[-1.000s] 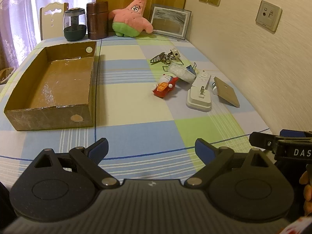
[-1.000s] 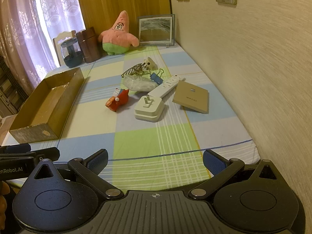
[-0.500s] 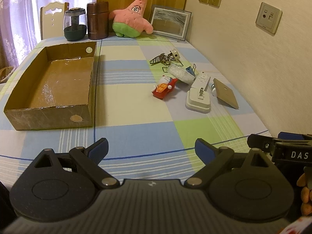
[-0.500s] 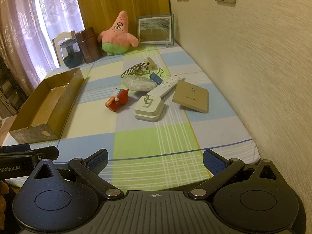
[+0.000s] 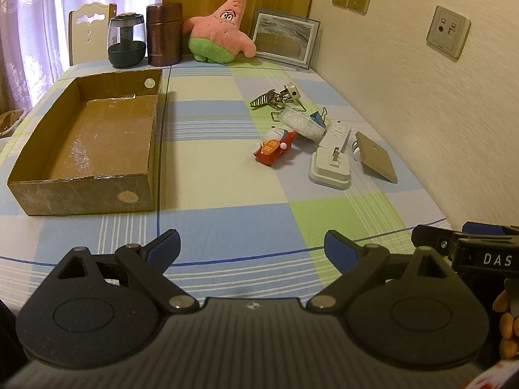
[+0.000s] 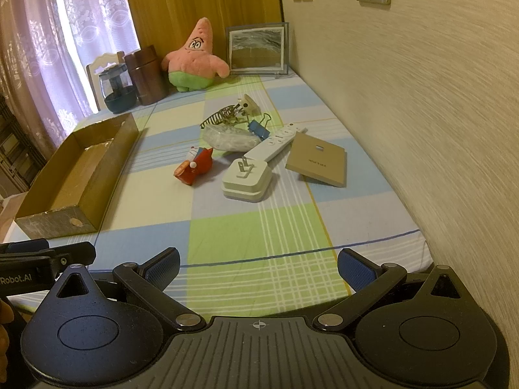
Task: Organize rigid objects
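Note:
An empty cardboard box [image 5: 87,142] [image 6: 78,168] lies on the left of the checked tablecloth. On the right lies a cluster: a red toy figure [image 5: 274,147] [image 6: 194,167], a white plug adapter [image 5: 331,168] [image 6: 246,180], a white remote [image 5: 335,134] [image 6: 272,142], a tan card [image 5: 376,155] [image 6: 318,160], a clear plastic piece [image 6: 230,137], a blue binder clip [image 6: 259,128] and a skeleton toy [image 5: 275,99] [image 6: 228,115]. My left gripper [image 5: 251,249] and right gripper [image 6: 258,264] are both open and empty, low over the table's near edge, far from the cluster.
At the back stand a pink starfish plush [image 5: 220,30], a brown canister [image 5: 163,34], a dark jar [image 5: 126,40] and a framed picture [image 5: 283,39]. A wall [image 6: 421,113] runs along the table's right side. A chair [image 5: 90,16] stands behind the table.
Both views have shifted only slightly; the grippers stay open and the objects have not moved.

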